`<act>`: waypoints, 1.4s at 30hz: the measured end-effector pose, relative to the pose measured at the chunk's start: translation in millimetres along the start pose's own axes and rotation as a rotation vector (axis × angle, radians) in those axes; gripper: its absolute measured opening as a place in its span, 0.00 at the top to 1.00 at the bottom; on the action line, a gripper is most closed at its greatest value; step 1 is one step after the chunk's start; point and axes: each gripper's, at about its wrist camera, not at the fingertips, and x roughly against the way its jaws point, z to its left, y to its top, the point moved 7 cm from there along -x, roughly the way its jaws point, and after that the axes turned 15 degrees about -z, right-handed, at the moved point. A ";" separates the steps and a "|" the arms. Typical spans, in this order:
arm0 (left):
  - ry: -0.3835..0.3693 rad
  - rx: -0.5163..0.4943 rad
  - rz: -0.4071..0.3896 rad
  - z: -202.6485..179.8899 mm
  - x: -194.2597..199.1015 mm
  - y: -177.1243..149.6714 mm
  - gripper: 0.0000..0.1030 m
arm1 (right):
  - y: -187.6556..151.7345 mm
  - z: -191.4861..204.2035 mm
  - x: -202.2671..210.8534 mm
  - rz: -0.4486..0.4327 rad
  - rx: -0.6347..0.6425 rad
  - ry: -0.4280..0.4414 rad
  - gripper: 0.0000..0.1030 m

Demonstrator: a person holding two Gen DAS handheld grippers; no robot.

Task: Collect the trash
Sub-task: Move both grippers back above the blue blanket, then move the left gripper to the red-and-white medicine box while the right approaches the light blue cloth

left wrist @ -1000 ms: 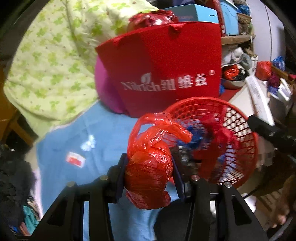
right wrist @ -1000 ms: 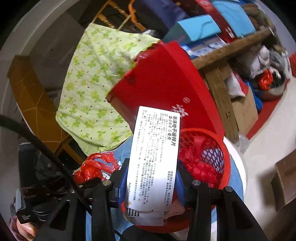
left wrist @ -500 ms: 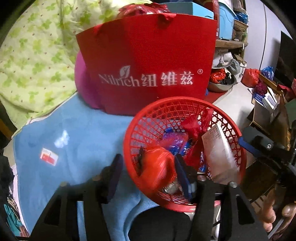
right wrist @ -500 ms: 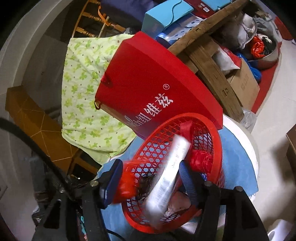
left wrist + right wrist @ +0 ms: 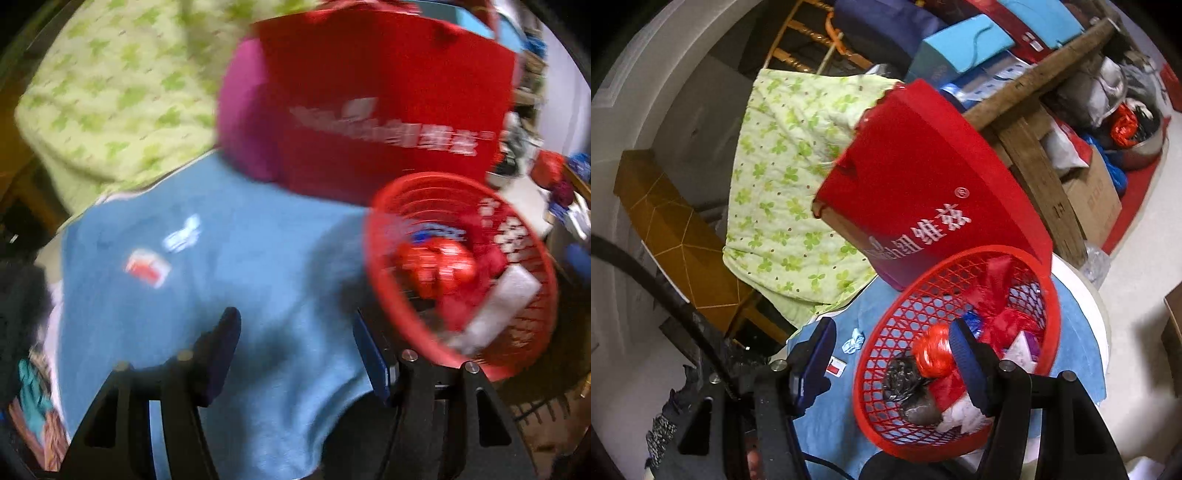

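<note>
left gripper (image 5: 295, 339) jaws just opened, nothing between | right gripper (image 5: 894, 354) likewise – over red basket (image 5: 875, 354) rim | red bag (image 5: 923, 184) behind, 2 scraps (image 5: 836, 367) on blue cloth (image 5: 240, 258)

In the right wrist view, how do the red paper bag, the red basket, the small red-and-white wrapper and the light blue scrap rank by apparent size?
1. red paper bag
2. red basket, nearer the camera, so unsure
3. and 4. red-and-white wrapper and light blue scrap look alike

The basket (image 5: 1049, 295) was red openwork lattice. The paper bag (image 5: 923, 177) was red with white lettering. The cloth (image 5: 258, 258) was plain blue, and the quilt (image 5: 783, 177) pale green with clover print.
</note>
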 end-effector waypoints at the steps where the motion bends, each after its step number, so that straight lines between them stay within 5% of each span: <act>1: 0.025 0.006 -0.002 10.5 0.9 -3.1 0.38 | -1.0 5.6 -0.4 0.002 0.011 0.009 0.35; 13: 0.207 0.075 -0.042 104.0 27.4 -30.2 0.38 | -42.3 87.9 -21.4 0.103 0.150 0.126 0.35; 29: 0.251 0.153 -0.063 160.3 37.0 -52.9 0.37 | -119.8 175.5 -63.1 0.262 0.309 0.225 0.35; 42: 0.288 0.229 -0.014 212.1 21.5 -88.3 0.37 | -171.2 195.8 -101.3 0.368 0.352 0.219 0.35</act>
